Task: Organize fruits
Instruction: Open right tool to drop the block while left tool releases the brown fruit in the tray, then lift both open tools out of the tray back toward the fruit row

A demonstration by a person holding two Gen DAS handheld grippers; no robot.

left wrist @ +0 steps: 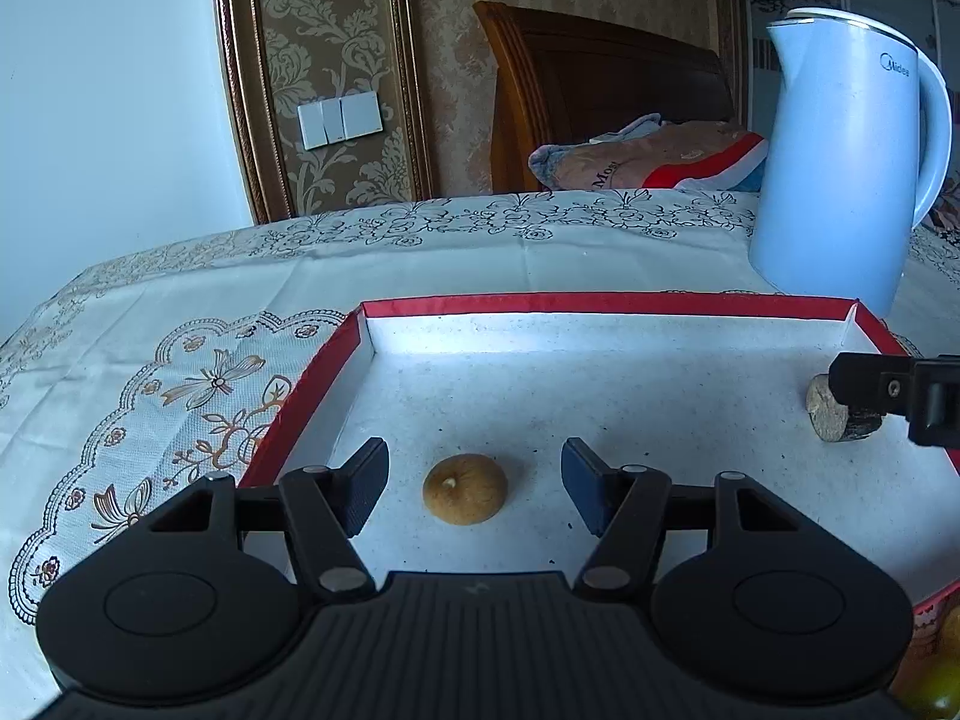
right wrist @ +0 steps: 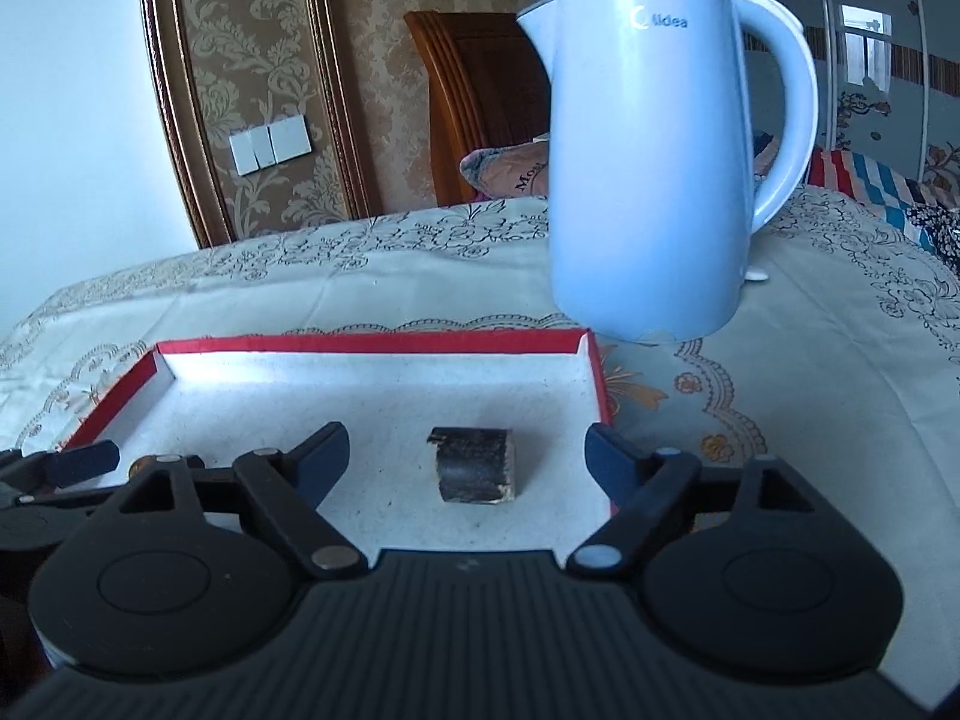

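Observation:
A small round brown fruit (left wrist: 465,487) lies on the white floor of a red-rimmed tray (left wrist: 600,303). My left gripper (left wrist: 474,483) is open, its fingers on either side of the fruit and not touching it. A short dark cylindrical piece with a pale cut end (right wrist: 474,465) lies near the tray's right side (right wrist: 597,378); it also shows in the left wrist view (left wrist: 831,417). My right gripper (right wrist: 468,459) is open with the piece between its fingers, apart from it. The right gripper's finger (left wrist: 882,387) shows at the right edge of the left wrist view.
A light blue kettle (right wrist: 651,180) stands on the patterned tablecloth (right wrist: 810,390) just behind the tray's far right corner. Green and orange fruit (left wrist: 936,678) peek in outside the tray's near right corner. A bed with a wooden headboard (left wrist: 600,78) stands behind the table.

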